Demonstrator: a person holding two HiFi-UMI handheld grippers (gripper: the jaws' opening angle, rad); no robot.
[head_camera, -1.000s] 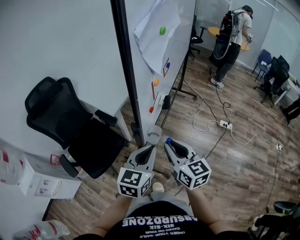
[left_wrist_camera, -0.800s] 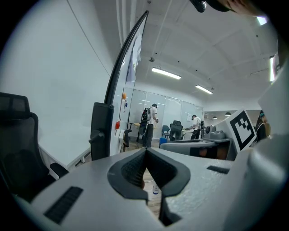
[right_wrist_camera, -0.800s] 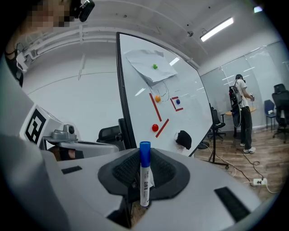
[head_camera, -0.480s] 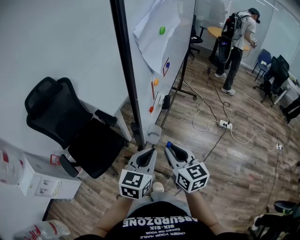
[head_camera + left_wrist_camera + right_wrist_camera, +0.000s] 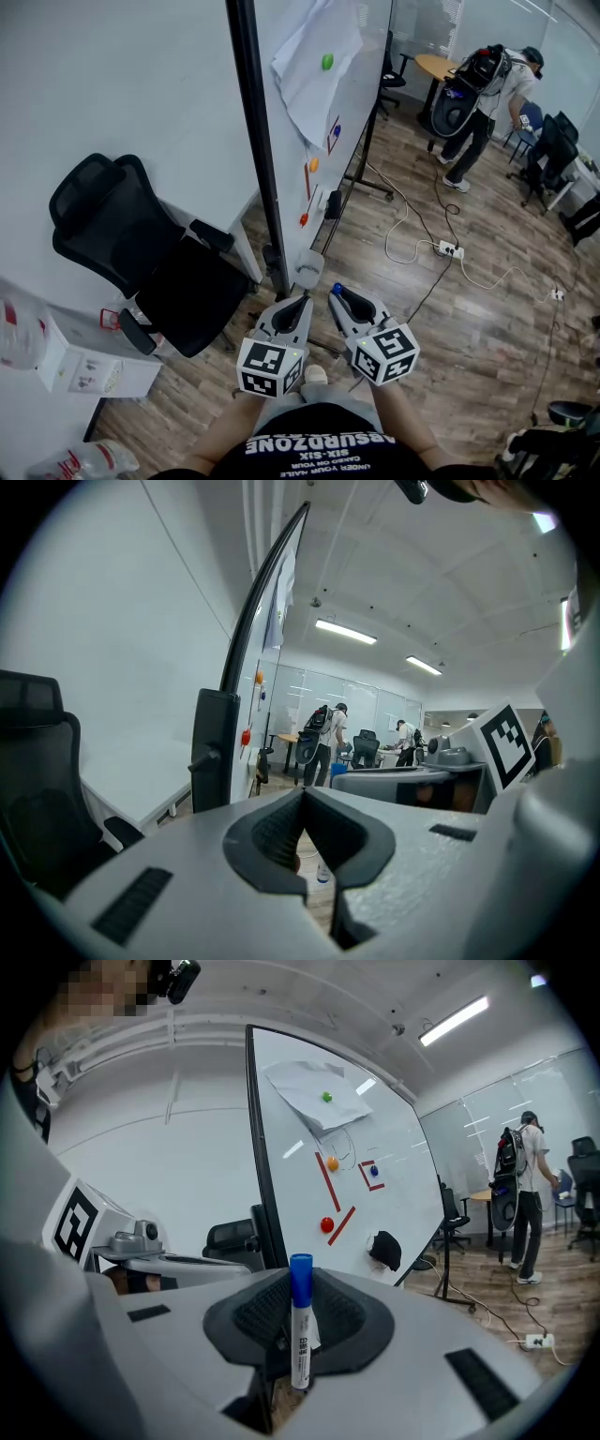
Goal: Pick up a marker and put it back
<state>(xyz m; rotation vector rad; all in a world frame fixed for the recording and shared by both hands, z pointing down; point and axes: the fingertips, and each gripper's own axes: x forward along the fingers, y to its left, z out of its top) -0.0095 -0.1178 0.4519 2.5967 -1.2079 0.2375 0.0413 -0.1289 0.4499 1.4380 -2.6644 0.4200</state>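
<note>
A white marker with a blue cap (image 5: 301, 1321) stands upright between the pads of my right gripper (image 5: 300, 1288), which is shut on it. In the head view only its blue cap (image 5: 337, 286) peeks out at the tip of the right gripper (image 5: 341, 294). My left gripper (image 5: 301, 302) hangs just left of it, jaws together with nothing between them; in the left gripper view its pads (image 5: 281, 832) meet at the tip. Both grippers point toward the lower end of the whiteboard (image 5: 330, 103).
The whiteboard (image 5: 347, 1176) bears red lines, coloured magnets, a paper sheet (image 5: 314, 66) and a black eraser (image 5: 384, 1251). A black office chair (image 5: 122, 244) stands at the left. A power strip (image 5: 448, 248) and cables lie on the wood floor. A person with a backpack (image 5: 487, 89) stands far back.
The person at the back has walked to the right and bent forward. Both grippers and the marker have kept still.
</note>
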